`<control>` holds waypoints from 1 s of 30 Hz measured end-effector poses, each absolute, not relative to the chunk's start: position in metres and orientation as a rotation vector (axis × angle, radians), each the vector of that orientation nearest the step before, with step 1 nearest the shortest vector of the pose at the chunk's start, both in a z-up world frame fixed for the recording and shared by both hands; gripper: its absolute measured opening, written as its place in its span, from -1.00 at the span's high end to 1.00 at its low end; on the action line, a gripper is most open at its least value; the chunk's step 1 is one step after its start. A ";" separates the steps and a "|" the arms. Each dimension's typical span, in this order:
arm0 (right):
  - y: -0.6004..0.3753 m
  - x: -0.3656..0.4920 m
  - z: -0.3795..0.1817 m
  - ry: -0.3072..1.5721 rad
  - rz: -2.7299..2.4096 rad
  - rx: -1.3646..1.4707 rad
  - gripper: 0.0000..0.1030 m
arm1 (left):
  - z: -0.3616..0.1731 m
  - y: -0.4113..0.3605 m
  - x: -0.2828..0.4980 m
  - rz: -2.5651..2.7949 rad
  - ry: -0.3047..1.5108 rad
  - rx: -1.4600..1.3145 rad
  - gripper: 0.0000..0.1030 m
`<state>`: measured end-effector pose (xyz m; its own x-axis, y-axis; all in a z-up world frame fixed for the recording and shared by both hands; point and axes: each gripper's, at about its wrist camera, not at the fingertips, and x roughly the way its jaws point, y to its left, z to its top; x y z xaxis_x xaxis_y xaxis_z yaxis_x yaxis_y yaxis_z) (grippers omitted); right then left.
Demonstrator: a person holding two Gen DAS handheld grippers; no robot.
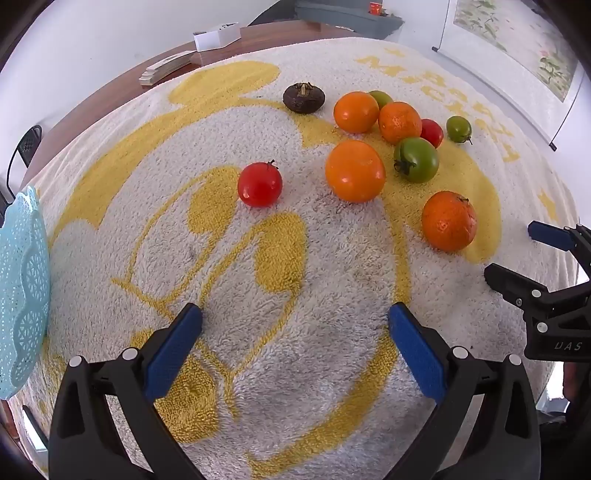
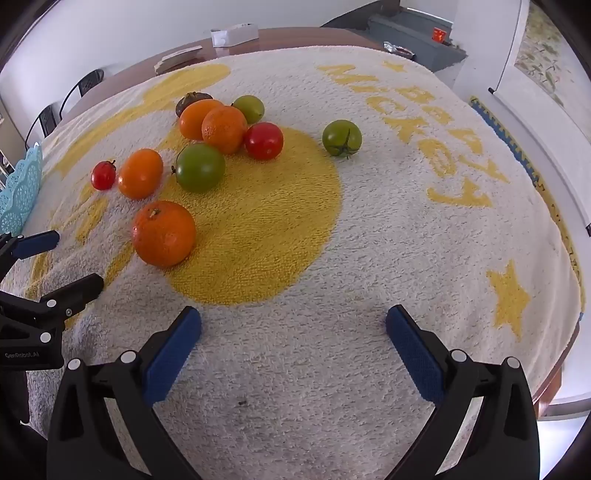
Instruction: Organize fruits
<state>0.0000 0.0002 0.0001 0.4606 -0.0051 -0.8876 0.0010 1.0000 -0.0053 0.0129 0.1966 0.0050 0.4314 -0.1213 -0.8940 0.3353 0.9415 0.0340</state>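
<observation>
Currently, both tools are held low over a white towel (image 1: 332,332) with a yellow cartoon print, which is spread over a brown tabletop (image 1: 110,96). The left tool (image 1: 295,328) is spread wide, its blue pads (image 1: 171,354) well apart, and nothing is gripped between them. The right tool (image 2: 293,328) is likewise spread wide and empty; it is also seen at the right edge of the left wrist view (image 1: 517,254).

The fruits are grouped on the towel ahead of both tools. In the left wrist view, a red tomato (image 1: 259,184) is set apart to the left of the group. An orange (image 1: 354,171) lies to its right, just beside a green tomato (image 1: 416,159). A rougher-skinned orange (image 1: 448,220) lies nearest the right tool. Farther back, two more oranges (image 1: 356,112) touch each other, with a second red tomato (image 1: 431,132) and a small green tomato (image 1: 458,129) to their right. Another green fruit (image 1: 381,98) is partly hidden behind the oranges. A dark brown round fruit (image 1: 303,97) lies to the left of the back pair.

A light blue perforated basket (image 1: 22,288) stands at the left edge of the towel, well apart from the fruits. A white box (image 1: 217,36) rests on the far tabletop.
</observation>
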 end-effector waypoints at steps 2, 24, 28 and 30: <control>0.000 -0.001 0.000 1.092 -0.002 -0.004 -0.91 | 0.005 0.197 0.013 -0.287 1.092 0.220 -0.96; 0.001 -0.003 0.000 1.086 0.024 -0.019 -0.91 | 0.006 0.198 0.011 -0.298 1.065 0.217 -0.96; 0.001 0.000 0.000 1.092 0.033 -0.027 -0.91 | 0.006 0.198 0.010 -0.299 1.064 0.217 -0.96; 0.001 0.001 0.000 1.094 0.037 -0.030 -0.91 | 0.006 0.198 0.010 -0.300 1.064 0.218 -0.96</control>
